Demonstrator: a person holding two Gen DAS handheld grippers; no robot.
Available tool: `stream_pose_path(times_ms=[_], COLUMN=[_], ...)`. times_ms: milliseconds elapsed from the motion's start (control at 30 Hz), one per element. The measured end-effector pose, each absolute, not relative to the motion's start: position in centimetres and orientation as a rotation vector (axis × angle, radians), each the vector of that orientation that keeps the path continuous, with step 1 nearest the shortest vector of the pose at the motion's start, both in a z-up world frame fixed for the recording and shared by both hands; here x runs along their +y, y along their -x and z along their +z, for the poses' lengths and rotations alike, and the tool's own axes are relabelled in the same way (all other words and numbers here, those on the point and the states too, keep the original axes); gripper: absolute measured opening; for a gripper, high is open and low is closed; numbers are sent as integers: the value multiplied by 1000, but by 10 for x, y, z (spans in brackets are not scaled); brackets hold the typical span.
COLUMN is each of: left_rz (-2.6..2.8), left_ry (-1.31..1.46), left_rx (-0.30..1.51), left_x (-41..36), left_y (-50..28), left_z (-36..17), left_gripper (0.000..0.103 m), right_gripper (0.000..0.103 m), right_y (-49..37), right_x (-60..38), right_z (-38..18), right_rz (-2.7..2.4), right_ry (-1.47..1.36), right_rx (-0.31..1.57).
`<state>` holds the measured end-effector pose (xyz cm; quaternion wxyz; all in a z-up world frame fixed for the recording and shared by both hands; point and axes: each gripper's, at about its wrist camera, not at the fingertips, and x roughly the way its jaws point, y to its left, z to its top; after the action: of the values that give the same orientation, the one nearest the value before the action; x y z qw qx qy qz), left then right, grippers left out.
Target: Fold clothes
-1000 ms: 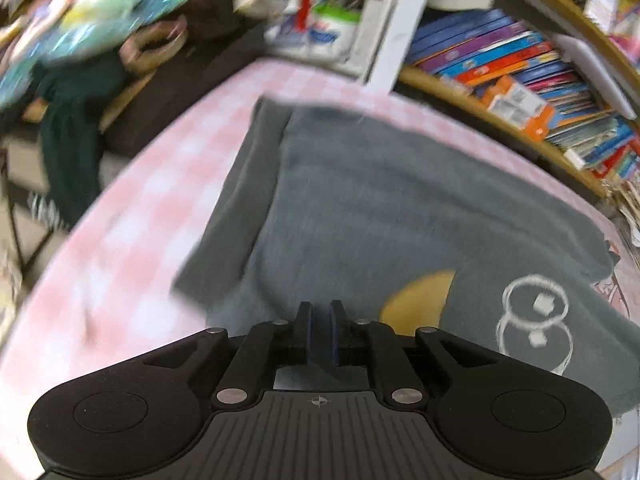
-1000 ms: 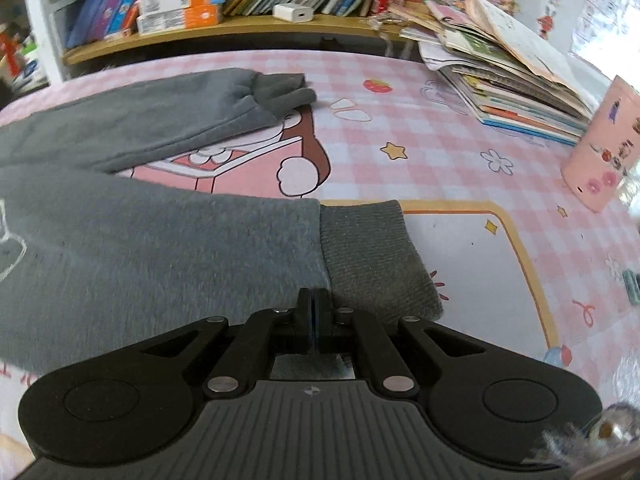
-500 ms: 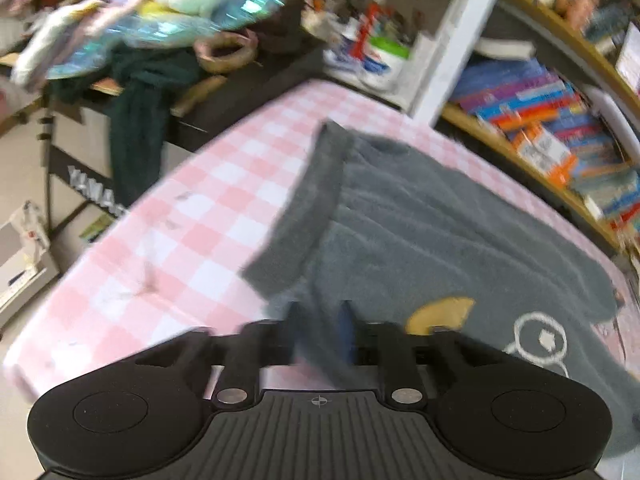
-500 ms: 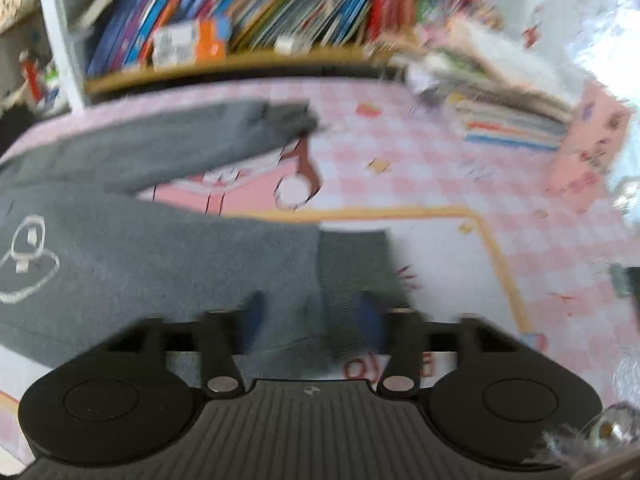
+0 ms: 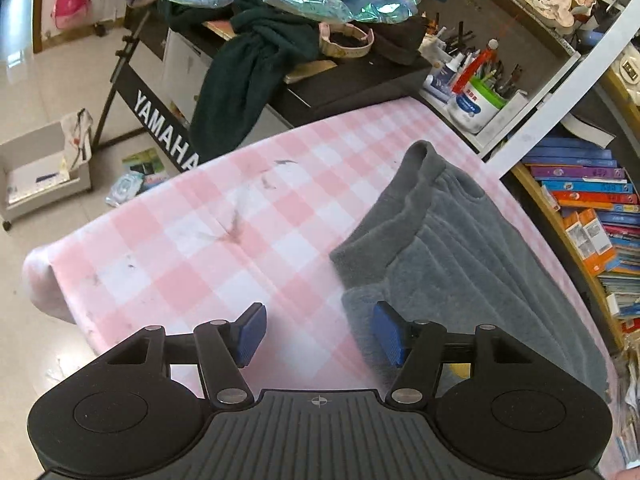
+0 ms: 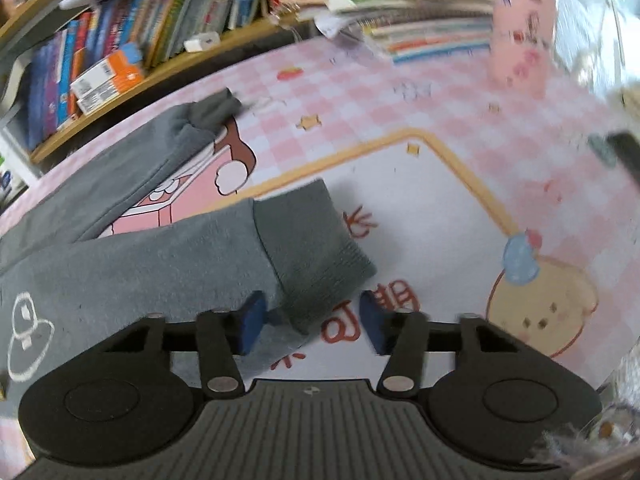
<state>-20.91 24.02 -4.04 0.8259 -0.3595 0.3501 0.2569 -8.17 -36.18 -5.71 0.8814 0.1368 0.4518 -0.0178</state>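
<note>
Grey sweatpants lie flat on the pink checked tablecloth, waistband toward the table's left end. My left gripper hovers over the waistband's near corner; its jaws are opening, with only cloth edge by the right pad. In the right wrist view the near leg ends in a ribbed cuff, and the far leg lies behind it. My right gripper is low over the near cuff's corner, which lies between its closing jaws, the pads not pressing it.
A keyboard stand piled with clothes and a dark green garment stands past the table's left edge. Bookshelves run along the back. A book stack and a pink cup sit at the far right.
Both grippers were shut on the sweatpants a second ago and have let go and opened. Each has drawn back and rolled, the left toward the table's end, the right past the cuff.
</note>
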Motion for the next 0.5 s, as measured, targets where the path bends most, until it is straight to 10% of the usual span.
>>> stream_pose_path(times_ms=[133, 433, 500], left_rz=[543, 571, 553], left_ry=[788, 813, 821], left_rx=[746, 711, 716], left_x=[240, 240, 239], left_y=[207, 195, 189], left_z=[-45, -48, -50], left_gripper=[60, 54, 30], right_gripper=[13, 8, 8], right_y=[83, 111, 109], right_x=[-354, -353, -356], right_z=[-58, -35, -49], right_rz=[-18, -5, -30], right_ry=[-260, -138, -181], right_rx=[929, 860, 910])
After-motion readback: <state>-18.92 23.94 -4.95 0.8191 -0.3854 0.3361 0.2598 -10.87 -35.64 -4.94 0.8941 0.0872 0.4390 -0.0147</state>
